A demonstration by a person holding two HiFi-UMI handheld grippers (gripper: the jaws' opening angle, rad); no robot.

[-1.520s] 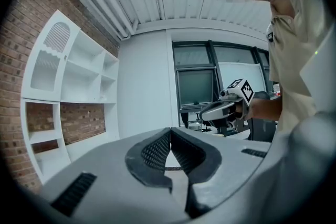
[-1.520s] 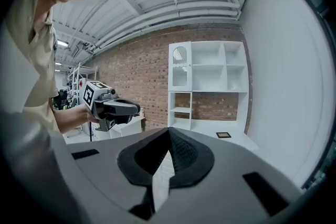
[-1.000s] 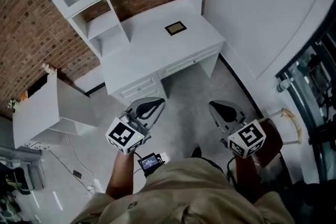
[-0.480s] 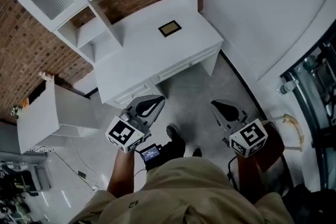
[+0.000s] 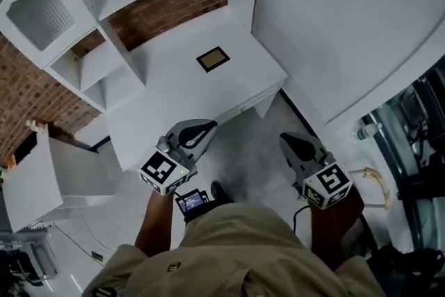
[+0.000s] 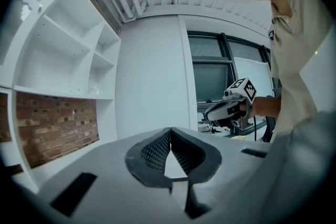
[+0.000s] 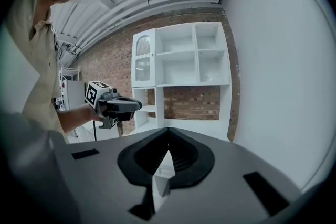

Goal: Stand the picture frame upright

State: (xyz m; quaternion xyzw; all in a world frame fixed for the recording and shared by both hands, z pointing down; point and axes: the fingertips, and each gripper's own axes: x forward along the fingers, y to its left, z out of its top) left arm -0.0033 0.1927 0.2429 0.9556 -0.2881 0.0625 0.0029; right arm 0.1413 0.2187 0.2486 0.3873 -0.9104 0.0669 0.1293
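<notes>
A small dark picture frame [image 5: 213, 59] with a pale border lies flat on the white desk [image 5: 174, 101] in the head view, far ahead of both grippers. My left gripper [image 5: 203, 129] is held over the floor near the desk's front edge, jaws shut and empty. My right gripper [image 5: 292, 144] hovers over the grey floor to the right, also shut with nothing in it. The left gripper view shows its own tips [image 6: 170, 131] touching, and the right gripper [image 6: 231, 107] across from it. The right gripper view shows its tips [image 7: 168, 131] closed and the left gripper [image 7: 113, 105].
A white shelf unit [image 5: 83, 3] rises behind the desk against a brick wall [image 5: 170, 7]. A white wall [image 5: 348, 17] bounds the desk on the right. A white cabinet [image 5: 49, 174] stands at the left. The desk has drawers [image 5: 240, 108] along its front.
I have stepped closer to the desk; the desk and frame sit nearer and lower-left in the head view. Both grippers stay shut and level in front of me.
</notes>
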